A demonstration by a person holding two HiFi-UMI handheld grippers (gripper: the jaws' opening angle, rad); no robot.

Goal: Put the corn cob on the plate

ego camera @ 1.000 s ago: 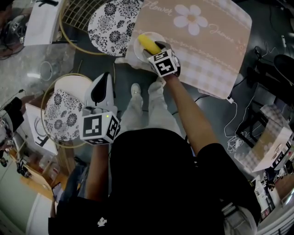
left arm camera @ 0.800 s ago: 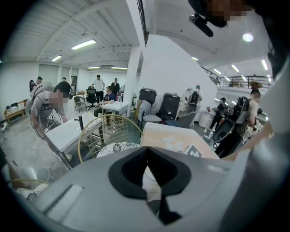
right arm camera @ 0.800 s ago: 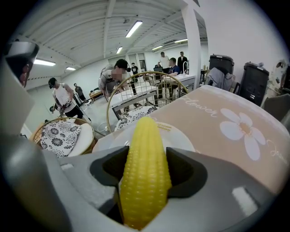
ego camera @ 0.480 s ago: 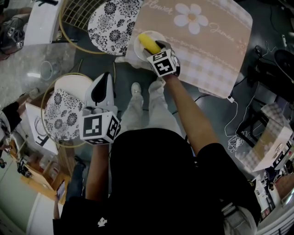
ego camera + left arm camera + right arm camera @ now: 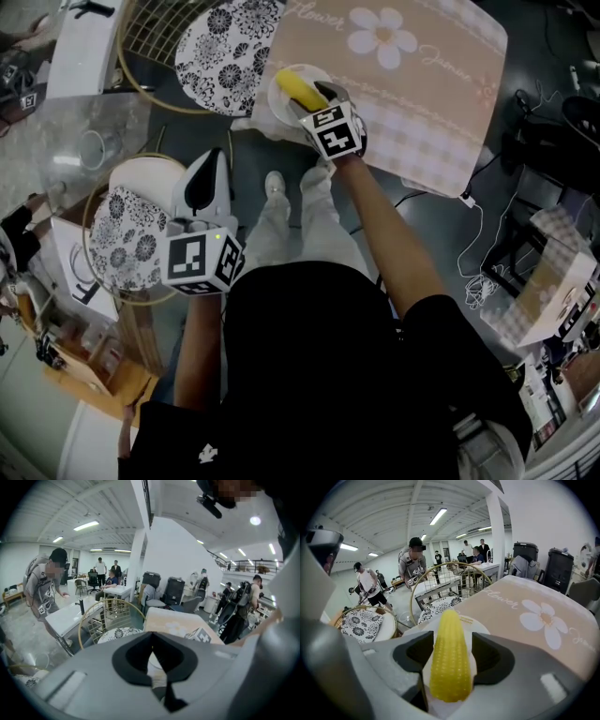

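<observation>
Grasping the yellow kernelled corn cob [image 5: 295, 87] between its jaws, the right hand-held gripper [image 5: 317, 97] held it over the round white plate [image 5: 273, 99] on the beige flower-printed worktop [image 5: 422, 112] — release apparently outstanding. Left hand-held gripper [image 5: 211, 167] — clenched, empty.

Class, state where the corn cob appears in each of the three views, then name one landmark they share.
Head view: corn cob upper centre, over the white plate.
Left gripper view: not in it.
Right gripper view: corn cob low centre, between the jaws.
Shared landmark: the flower-print tablecloth.
</observation>
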